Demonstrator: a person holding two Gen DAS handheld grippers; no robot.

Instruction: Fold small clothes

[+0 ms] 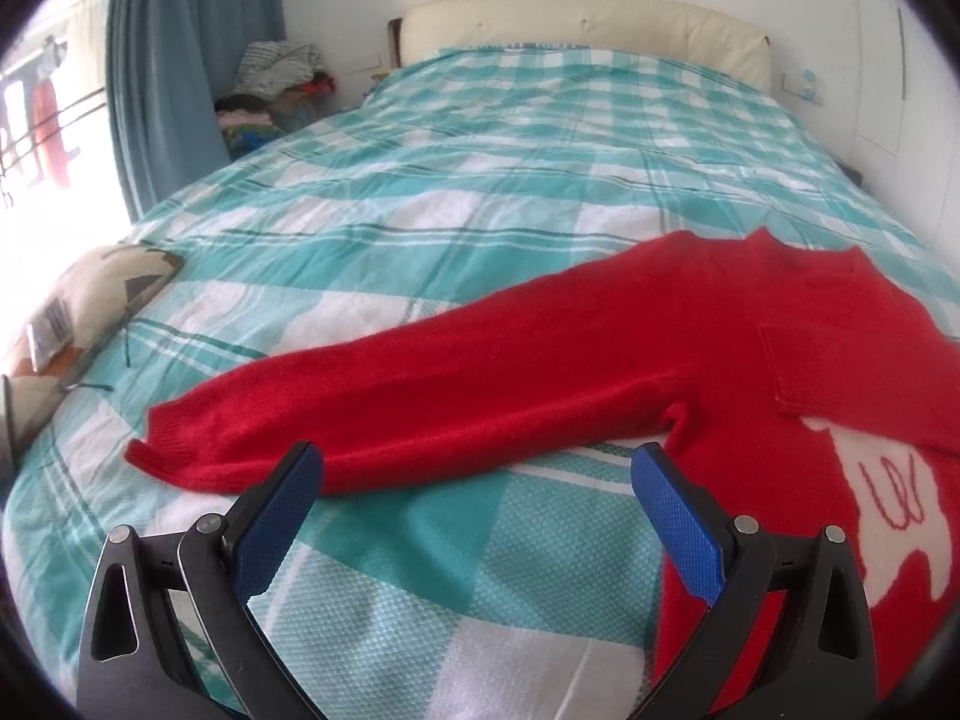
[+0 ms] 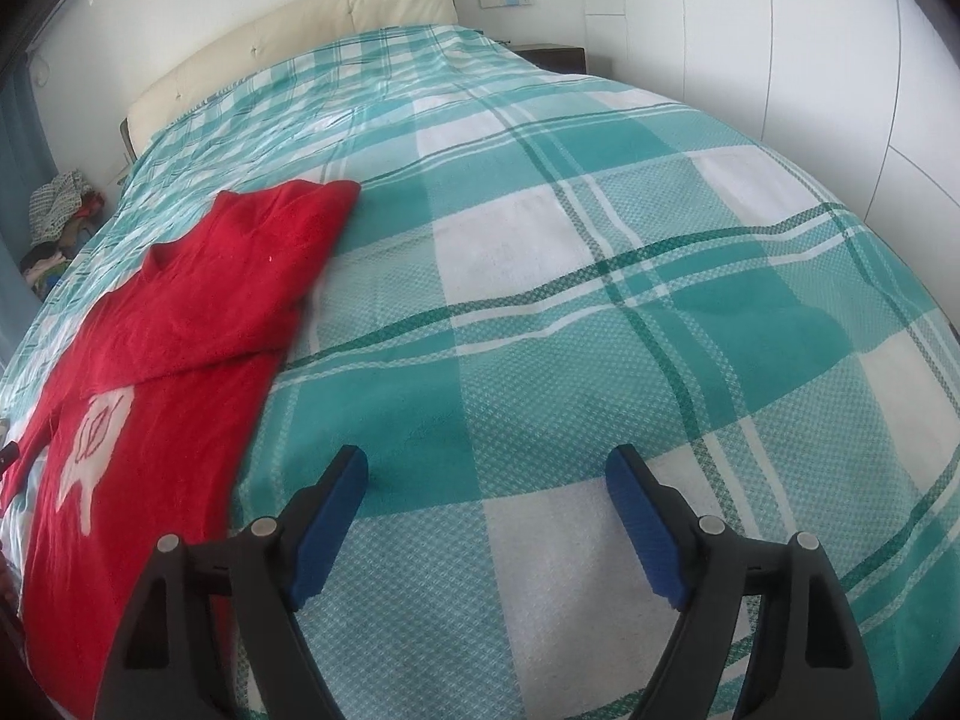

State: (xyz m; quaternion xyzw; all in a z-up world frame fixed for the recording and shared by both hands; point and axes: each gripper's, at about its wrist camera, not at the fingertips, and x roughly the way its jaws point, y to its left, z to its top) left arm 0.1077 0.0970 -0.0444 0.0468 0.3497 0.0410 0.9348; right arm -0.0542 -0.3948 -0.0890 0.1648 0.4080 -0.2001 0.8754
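Note:
A small red sweater (image 1: 690, 348) with a white motif lies flat on the teal-and-white checked bedspread (image 1: 420, 228). Its left sleeve (image 1: 360, 414) stretches out to the left. In the right wrist view the sweater (image 2: 180, 372) lies at the left, and its right sleeve is folded in over the chest (image 2: 258, 276). My left gripper (image 1: 477, 468) is open and empty, just in front of the outstretched sleeve, with the sweater's body by its right finger. My right gripper (image 2: 486, 468) is open and empty over bare bedspread (image 2: 600, 300), to the right of the sweater.
A cream headboard (image 1: 588, 24) stands at the far end of the bed. A patterned cushion (image 1: 90, 306) lies at the bed's left edge. A clothes pile (image 1: 270, 90) and a blue curtain (image 1: 174, 60) stand at the back left. White wardrobe doors (image 2: 780, 30) are on the right.

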